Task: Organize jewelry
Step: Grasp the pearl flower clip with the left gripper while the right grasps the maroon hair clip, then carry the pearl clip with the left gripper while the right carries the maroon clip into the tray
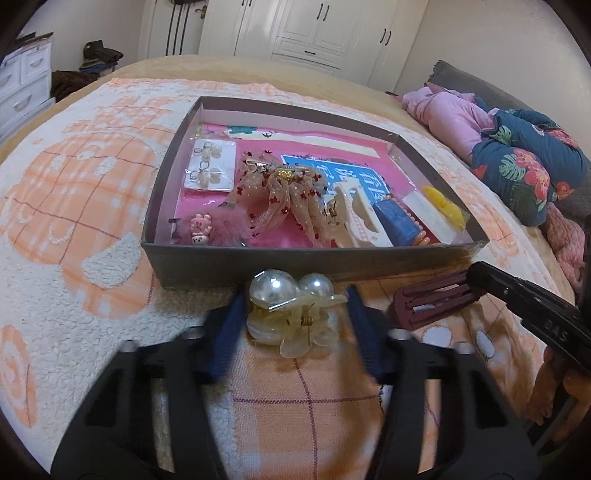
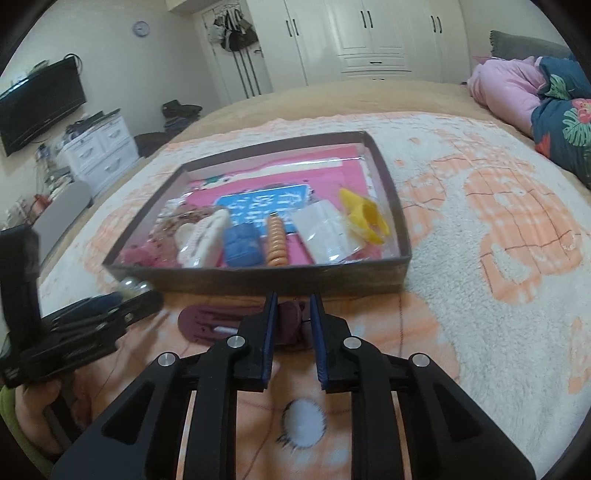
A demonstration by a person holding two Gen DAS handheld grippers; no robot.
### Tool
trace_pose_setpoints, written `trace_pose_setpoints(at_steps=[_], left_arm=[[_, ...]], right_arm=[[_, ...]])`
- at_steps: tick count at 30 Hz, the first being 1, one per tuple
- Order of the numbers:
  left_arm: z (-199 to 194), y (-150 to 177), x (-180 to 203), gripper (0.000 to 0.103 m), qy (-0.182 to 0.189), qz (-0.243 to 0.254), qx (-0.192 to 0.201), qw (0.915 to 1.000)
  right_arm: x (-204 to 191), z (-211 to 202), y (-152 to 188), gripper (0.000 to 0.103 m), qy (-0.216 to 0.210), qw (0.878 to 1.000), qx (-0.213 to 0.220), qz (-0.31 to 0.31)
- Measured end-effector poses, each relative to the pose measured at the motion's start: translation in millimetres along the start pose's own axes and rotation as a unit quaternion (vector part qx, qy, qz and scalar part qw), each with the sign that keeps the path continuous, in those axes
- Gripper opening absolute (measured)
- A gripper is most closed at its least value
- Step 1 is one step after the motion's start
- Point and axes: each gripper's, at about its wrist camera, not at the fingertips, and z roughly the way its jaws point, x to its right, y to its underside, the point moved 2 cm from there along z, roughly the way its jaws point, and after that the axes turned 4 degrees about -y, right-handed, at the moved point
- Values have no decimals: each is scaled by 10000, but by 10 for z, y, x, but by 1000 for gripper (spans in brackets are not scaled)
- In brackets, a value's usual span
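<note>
A pearl hair claw [image 1: 291, 310] lies on the orange-and-white blanket [image 1: 74, 206], just in front of the near wall of the grey box [image 1: 258, 258]. It sits between the blue pads of the left gripper [image 1: 293, 334]. The left pad is close against its side and the right pad stands a little off it, so the pictures do not settle whether the gripper has a grip on it.

Just to the right of it a dark red hair clip [image 1: 436, 301] lies on the same blanket, also near the box's front wall. The right gripper [image 2: 293, 325] is clenched on one end of this clip [image 2: 288, 325], its pads pressing both sides, while the slotted end of the clip points away to the left in the right wrist view.

Inside the box, on a pink lining, lie other pieces: a card with two pale clover earrings [image 1: 210, 166], a sheer ribbon bow with red dots [image 1: 280, 195], a small pink fluffy clip [image 1: 218, 229], a white hair claw [image 1: 354, 218], a blue clip [image 1: 397, 223], an orange comb-like clip [image 2: 276, 240], and a yellow piece in a clear bag [image 1: 445, 208].

The blanket covers a bed. A pink and a dark flowered quilt [image 1: 517, 147] are bundled at its far right, and white wardrobes [image 1: 314, 33] stand behind.
</note>
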Motion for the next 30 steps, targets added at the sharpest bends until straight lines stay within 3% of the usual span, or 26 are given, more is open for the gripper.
trace_pose_setpoints(at_steps=[7,17,30], left_arm=[[-134,45,-24,36,118,137,129,9998],[-516,-4,-277,36,111,-52,404,9991],[-683,-245,-416,36,111,-201,708,9972]], right_arm=[[-190,-153,49,7,-165,9993,126,-319],[-527,-325,-38,7,-603,9955,328,-655],[-735,-376,-529,7,-702,9901,759,-950]])
